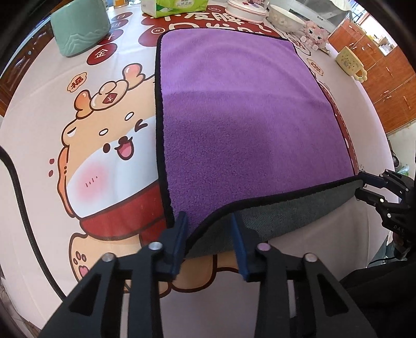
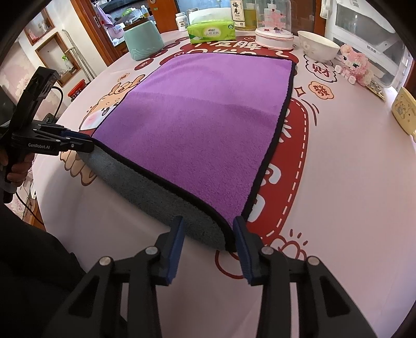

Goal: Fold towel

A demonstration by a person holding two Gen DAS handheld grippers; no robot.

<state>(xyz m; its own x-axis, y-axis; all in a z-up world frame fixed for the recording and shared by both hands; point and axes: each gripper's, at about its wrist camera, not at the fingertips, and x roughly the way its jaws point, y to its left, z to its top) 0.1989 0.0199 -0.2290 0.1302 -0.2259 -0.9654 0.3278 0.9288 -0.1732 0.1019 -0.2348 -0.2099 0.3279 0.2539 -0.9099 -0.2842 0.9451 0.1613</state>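
Left wrist view. You are holding the left gripper (image 1: 210,243) at the near left corner of the towel (image 1: 241,117), its blue fingers (image 1: 182,234) standing apart on either side of the raised corner; whether they are pinching the cloth cannot be told here. The towel is lying purple side up on the tablecloth (image 1: 65,124), with its near edge lifting off the cloth and showing a grey underside. The right gripper (image 1: 364,187) is meeting the near right corner. Beyond the towel are standing a green container (image 1: 78,28), a tissue pack (image 1: 176,6), a white bowl (image 1: 284,18) and a yellow mug (image 1: 349,62).

Right wrist view. You are holding the right gripper (image 2: 209,244) at the near right corner of the towel (image 2: 202,117), fingers (image 2: 240,241) likewise apart around the curled black hem; a firm grasp cannot be confirmed. Across the near edge, the left gripper (image 2: 88,145) is appearing clenched on the far corner, lifting it. The rest of the towel is lying flat on the tablecloth (image 2: 351,182), near the table's front. A pink block figure (image 2: 356,65) is sitting beside the white bowl (image 2: 317,44).
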